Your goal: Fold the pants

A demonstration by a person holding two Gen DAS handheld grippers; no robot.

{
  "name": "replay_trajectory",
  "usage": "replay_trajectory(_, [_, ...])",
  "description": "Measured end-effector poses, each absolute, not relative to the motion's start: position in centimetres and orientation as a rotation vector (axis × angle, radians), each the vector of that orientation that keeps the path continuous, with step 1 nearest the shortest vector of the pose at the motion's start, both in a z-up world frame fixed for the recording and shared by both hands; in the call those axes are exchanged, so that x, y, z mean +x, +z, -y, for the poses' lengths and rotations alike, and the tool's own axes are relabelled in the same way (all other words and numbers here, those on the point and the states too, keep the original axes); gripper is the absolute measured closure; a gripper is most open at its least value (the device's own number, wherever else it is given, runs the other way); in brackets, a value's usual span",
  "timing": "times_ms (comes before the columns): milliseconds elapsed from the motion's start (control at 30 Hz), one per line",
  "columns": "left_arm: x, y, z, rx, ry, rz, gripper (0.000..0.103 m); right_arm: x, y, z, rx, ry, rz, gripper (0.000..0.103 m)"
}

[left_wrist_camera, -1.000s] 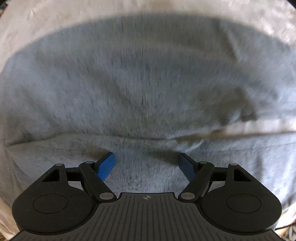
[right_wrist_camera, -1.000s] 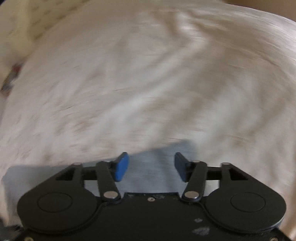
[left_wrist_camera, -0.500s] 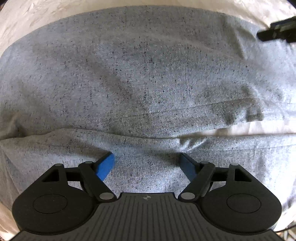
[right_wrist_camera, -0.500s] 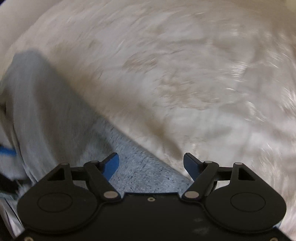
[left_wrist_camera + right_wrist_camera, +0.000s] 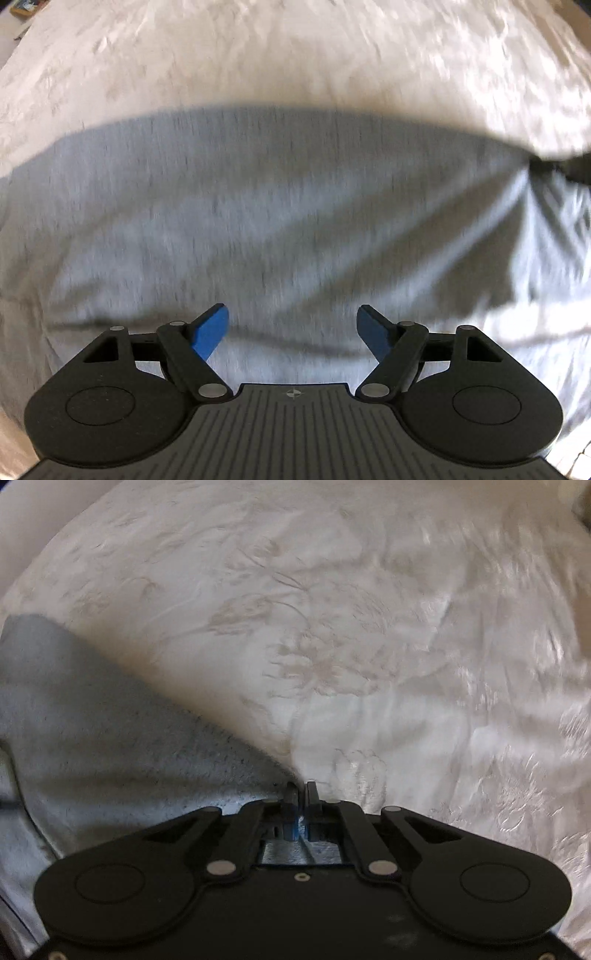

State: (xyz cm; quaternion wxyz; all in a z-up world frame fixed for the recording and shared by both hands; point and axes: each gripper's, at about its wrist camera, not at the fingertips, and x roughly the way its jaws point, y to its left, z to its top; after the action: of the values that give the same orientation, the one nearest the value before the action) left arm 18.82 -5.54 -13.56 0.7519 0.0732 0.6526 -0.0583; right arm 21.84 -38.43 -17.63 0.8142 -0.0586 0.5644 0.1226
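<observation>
Right gripper (image 5: 301,794) jaws pinching pants (image 5: 110,746) edge at 6 o'clock; left gripper (image 5: 293,325) jaws spread above cloth

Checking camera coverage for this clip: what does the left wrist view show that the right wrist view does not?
Only the left wrist view shows the left hand-held gripper, open above the broad flat spread of the grey pants. Only the right wrist view shows the right hand-held gripper, shut on a corner of the pants' edge, and the floral pattern of the white bedspread. Both show the pants lying on the bedspread.
</observation>
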Motion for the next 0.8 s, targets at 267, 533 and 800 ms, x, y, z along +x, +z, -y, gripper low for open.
replay_trajectory(267, [26.3,-13.6,5.0,-0.115,-0.147,-1.458,0.027,17.4,-13.9,37.2,-0.232,0.278,-1.065,0.100])
replay_trajectory(533, [29.4,-14.5,7.4,-0.119,-0.144,-1.504,0.027,12.9,-12.9,35.7,-0.323,0.356,-1.022,0.100])
replay_trajectory(800, [30.0,-15.6,6.6,-0.172,-0.089,-1.545,0.027,11.1,-14.0,34.8,-0.336,0.393,-1.046,0.100])
